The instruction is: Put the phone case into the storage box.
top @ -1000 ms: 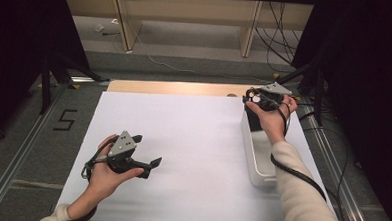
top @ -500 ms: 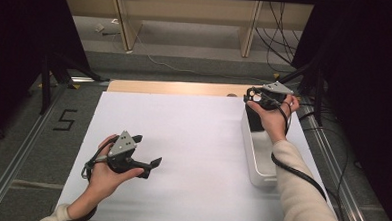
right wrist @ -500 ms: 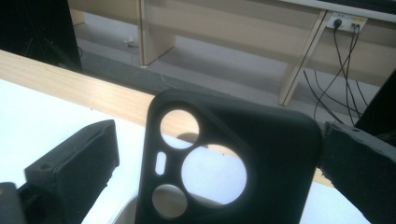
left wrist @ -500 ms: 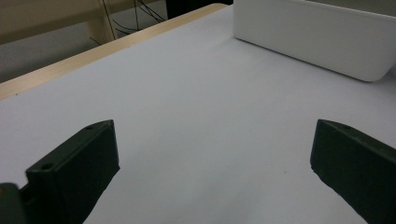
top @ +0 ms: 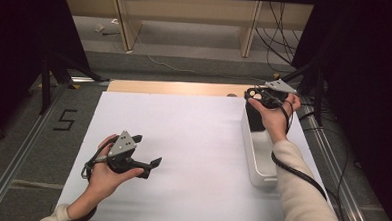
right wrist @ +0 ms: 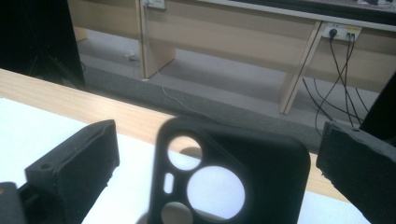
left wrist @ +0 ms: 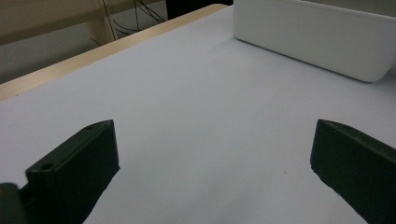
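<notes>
A: Start near. What's the left gripper [top: 142, 162] doing?

B: It hovers low over the near left of the white table cover [top: 192, 140], jaws spread wide with nothing between them. Its own view looks across bare cover to the white bin [left wrist: 317, 35]. It can idle there.

A: And the bin itself?

B: A long white bin [top: 262, 158] along the right edge, running near to far. Its near part looks empty as far as I can see.

A: The far end, then.

B: There the right gripper [top: 257, 95] sits over the bin's far end, beside a black phone case [right wrist: 224, 177] that stands upright, its camera cut-outs facing the gripper. The jaws stand apart on either side of it, not yet touching.

A: So how to take it well?

B: I'd centre the case between the jaws, close on its flat sides below the cut-outs where the shell is stiffer, then lift straight up so it clears the bin wall without snagging.
</notes>
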### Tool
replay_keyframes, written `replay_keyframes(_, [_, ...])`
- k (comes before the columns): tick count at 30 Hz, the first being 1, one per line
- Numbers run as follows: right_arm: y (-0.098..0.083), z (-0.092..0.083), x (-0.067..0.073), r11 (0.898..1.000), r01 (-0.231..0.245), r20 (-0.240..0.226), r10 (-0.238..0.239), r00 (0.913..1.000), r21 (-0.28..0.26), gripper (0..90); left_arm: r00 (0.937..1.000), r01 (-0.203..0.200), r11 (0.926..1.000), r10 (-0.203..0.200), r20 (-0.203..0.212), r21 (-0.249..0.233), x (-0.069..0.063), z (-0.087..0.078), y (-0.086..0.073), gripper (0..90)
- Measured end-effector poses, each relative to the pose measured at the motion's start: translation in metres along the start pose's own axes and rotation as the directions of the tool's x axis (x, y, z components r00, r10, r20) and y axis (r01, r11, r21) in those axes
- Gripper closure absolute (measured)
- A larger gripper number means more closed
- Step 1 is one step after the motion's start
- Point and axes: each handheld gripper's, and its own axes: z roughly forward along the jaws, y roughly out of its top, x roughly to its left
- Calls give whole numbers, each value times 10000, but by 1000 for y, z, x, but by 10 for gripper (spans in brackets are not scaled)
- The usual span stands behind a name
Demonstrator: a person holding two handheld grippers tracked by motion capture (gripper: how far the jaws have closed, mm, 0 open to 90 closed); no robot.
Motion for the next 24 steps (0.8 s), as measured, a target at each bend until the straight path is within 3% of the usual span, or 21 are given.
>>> replay_keyframes(14, [8,-23,10,9984,-448,-253,440,9987,-351,74,10000,8,10000,-8,-9,16,0,0,0,7])
replay_keyframes(24, [8,-28,20,9987,-321,-393,306,9988,-394,155,10000,31,10000,-31,-30,21,0,0,0,7])
